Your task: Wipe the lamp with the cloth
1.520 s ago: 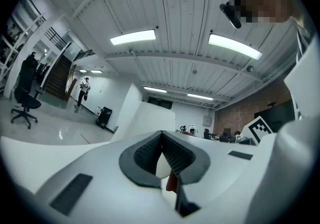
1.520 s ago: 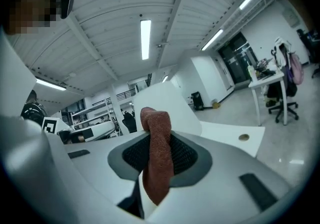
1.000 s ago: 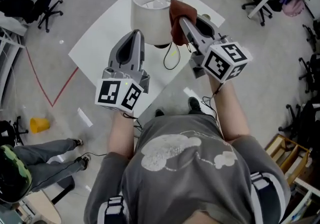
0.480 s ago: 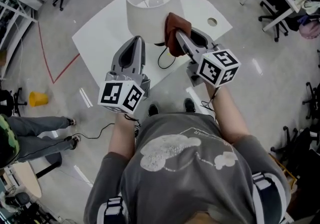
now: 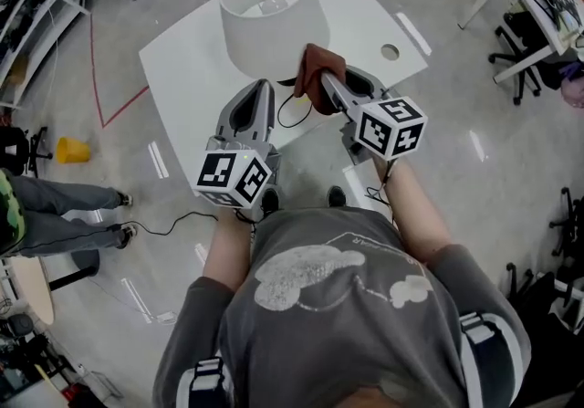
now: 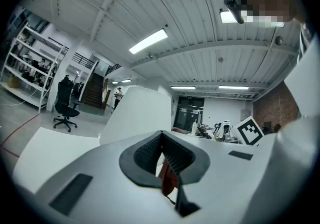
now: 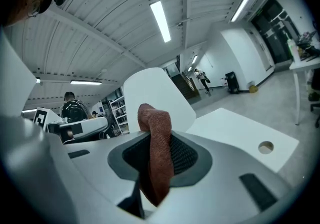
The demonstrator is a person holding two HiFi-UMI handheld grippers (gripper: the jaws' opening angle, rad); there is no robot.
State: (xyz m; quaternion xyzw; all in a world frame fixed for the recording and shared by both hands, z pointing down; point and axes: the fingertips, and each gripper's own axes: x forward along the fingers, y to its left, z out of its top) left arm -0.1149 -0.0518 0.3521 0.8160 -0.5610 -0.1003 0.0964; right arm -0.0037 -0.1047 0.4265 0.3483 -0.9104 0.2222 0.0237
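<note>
The lamp [image 5: 265, 23] stands upright on the white worktop [image 5: 187, 78], its long axis straight up and down. The open top of its white shade faces the ceiling, so the bulb shows inside. A black cord [image 5: 290, 110] loops out from under it across the worktop. The right hand-held gripper [image 5: 326, 84] reaches in from the near right and is clenched on the cloth [image 5: 315, 74]. The cloth is rust-brown, coarse-woven and bunched into a narrow strip. It runs lengthwise through the jaws, with a folded-over end poking out past the tips toward the shade and the rest hanging back between the dark pads. That folded end sits right at the shade's lower rim on the near right side; whether it actually presses the shade I cannot tell. The left hand-held gripper [image 5: 259, 92] is held beside it, just in front of the shade's near side, tips pointing the same way at the lamp. Its jaws are closed together with nothing in them, and the cloth only shows through the gap behind the pads. The two are near each other but apart, with the cord loop between them. A round hole [image 5: 391, 52] is cut in the worktop off to the right, well clear of the lamp.
</note>
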